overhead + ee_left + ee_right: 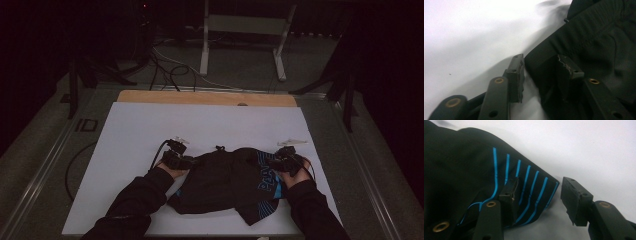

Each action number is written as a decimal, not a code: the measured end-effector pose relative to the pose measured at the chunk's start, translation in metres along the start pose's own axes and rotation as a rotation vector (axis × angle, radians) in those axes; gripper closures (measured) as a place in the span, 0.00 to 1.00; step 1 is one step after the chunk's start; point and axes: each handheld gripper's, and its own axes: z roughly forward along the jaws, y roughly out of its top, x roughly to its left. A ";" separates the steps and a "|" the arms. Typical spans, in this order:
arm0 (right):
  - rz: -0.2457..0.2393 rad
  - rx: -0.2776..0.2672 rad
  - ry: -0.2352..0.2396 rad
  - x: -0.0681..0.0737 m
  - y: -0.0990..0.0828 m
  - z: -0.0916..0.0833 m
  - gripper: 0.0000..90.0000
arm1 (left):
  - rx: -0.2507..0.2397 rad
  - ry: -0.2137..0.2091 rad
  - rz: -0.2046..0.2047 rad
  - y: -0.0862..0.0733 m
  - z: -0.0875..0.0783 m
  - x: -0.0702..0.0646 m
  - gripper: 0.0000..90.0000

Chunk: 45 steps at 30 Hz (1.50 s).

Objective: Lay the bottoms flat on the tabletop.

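A black garment (225,180) with blue stripes and blue lettering lies crumpled on the white table top (200,125), near its front edge. My left gripper (192,161) is at the garment's left edge and my right gripper (272,162) at its right edge. In the left gripper view the left gripper (541,62) is open, one jaw over the black cloth (599,45), the other over bare table, with the cloth's edge between them. In the right gripper view the right gripper (540,183) is open, straddling the blue-striped corner (534,190) of the garment (456,165).
A wooden strip (205,97) runs along the table's far edge. Beyond it, cables (165,65) lie on the floor beside a white metal frame (242,30). Dark stands flank the table on both sides. White surface stretches beyond the garment toward the far edge.
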 end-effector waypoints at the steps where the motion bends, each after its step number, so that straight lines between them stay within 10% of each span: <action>1: 0.000 0.000 0.000 0.000 0.000 0.000 0.57 | 0.000 0.000 0.000 0.000 0.000 0.000 0.71; 12: -0.036 0.001 0.000 0.008 0.003 -0.001 0.91 | -0.028 0.040 0.045 -0.004 -0.004 -0.005 0.92; 45: -0.107 -0.198 0.020 0.030 0.081 -0.010 0.92 | -0.205 0.330 0.187 0.052 -0.073 0.028 0.92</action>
